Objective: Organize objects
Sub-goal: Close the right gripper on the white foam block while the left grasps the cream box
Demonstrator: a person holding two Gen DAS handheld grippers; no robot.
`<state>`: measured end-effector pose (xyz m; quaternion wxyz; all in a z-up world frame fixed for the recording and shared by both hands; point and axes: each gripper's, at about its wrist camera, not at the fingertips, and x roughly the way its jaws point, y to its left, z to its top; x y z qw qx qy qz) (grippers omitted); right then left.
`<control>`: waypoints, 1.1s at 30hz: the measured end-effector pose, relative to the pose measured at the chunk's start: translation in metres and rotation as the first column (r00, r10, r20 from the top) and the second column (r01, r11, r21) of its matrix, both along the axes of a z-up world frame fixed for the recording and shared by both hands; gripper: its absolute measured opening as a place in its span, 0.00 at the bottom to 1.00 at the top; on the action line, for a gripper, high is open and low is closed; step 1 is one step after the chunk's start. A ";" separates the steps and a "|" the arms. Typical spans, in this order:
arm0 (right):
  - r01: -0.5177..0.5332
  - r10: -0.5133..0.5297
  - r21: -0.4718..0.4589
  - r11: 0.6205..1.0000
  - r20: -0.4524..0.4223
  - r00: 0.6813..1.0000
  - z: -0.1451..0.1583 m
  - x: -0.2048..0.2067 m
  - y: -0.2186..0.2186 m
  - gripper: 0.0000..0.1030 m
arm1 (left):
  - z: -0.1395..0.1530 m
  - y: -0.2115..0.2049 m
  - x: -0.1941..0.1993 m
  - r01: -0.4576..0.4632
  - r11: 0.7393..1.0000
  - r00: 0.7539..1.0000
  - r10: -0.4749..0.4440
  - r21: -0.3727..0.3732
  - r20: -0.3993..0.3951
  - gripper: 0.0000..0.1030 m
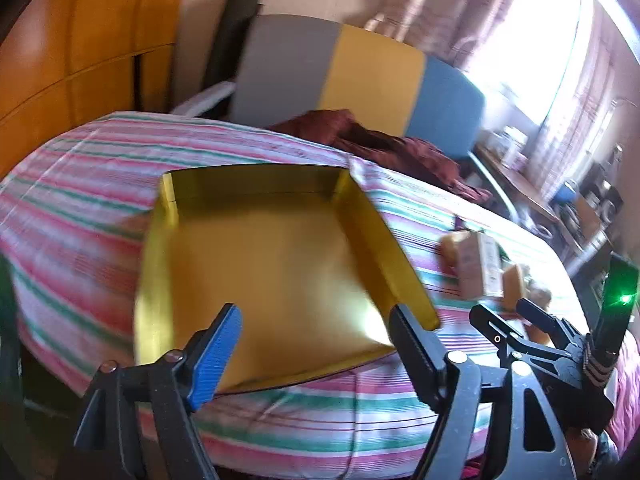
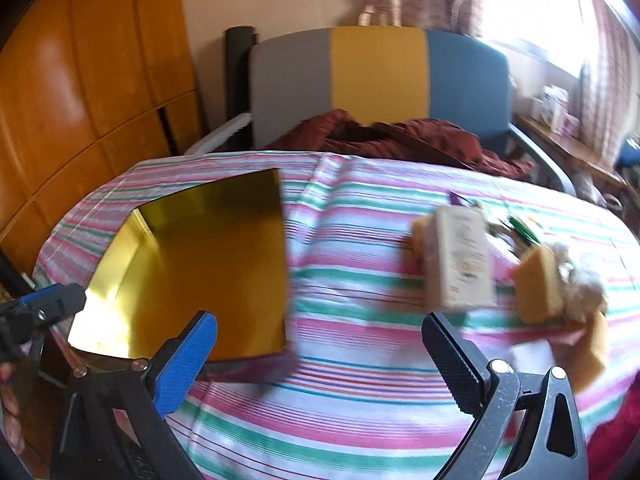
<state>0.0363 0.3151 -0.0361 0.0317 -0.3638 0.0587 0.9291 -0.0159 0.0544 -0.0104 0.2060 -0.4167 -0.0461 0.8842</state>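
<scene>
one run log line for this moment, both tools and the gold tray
left tool: open, over gold tray near edge | right tool: open, empty, above striped cloth | tray: empty | cream carton, sponges: right of tray, untouched

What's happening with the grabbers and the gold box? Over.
Left gripper and right gripper open, empty. Gold box empty; carton and sponges lying beside it. Nothing in the way.

A chair (image 2: 380, 80) with a grey, yellow and blue back stands behind the striped bedcover (image 2: 360, 360). A dark red cloth (image 2: 400, 138) lies crumpled at its foot. Orange wooden cabinets (image 2: 80, 80) fill the left wall, patterned curtains (image 1: 432, 8) hang by the bright window (image 1: 532, 40), and a cluttered wooden shelf (image 2: 568, 144) runs along the right.
</scene>
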 end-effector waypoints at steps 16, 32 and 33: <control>0.367 -0.356 -0.072 0.928 0.130 0.925 -0.019 0.069 0.174 1.00 | -0.005 0.142 -0.005 0.371 0.924 0.927 -0.361 -0.095 0.106 0.80; 0.276 -0.235 -0.099 0.956 0.304 0.923 -0.072 0.043 0.181 0.89 | -0.033 0.274 -0.045 0.434 0.890 0.897 -0.413 -0.137 0.158 0.80; 0.276 -0.235 -0.098 0.956 0.308 0.922 -0.073 0.043 0.182 0.87 | -0.036 0.282 -0.048 0.427 0.892 0.900 -0.404 -0.147 0.165 0.80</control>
